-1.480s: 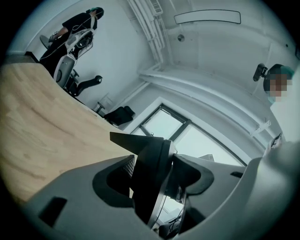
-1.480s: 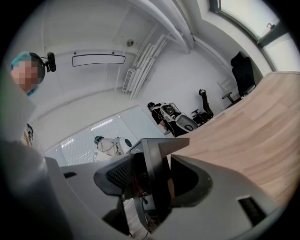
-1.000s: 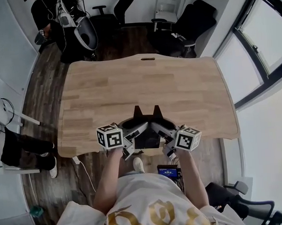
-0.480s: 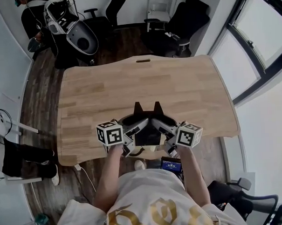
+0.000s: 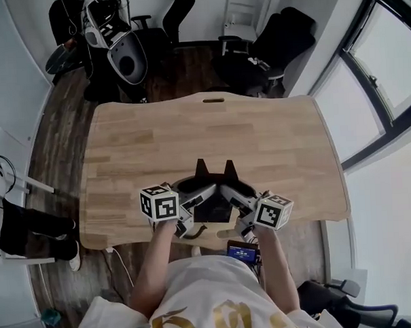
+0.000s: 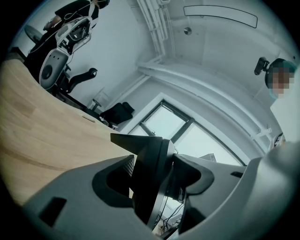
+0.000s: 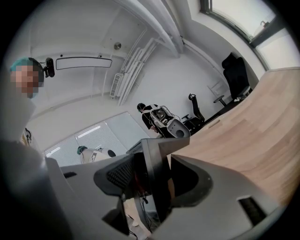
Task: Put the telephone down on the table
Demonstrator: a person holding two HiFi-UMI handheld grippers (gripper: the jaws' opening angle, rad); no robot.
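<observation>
Evidently the telephone [image 5: 213,207] is a thin, flat, dark rectangular slab.

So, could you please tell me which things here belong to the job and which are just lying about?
Job: telephone, gripped by left tool and right tool; wooden table.
Just about: black office chair; white-and-black device beyond the table; small blue-screened gadget; window.

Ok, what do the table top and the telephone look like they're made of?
The table top: light wood, matt, with grain and joined strips showing; possibly veneer. The telephone: black, probably moulded plastic, smooth with a dull sheen along its edges.
</observation>
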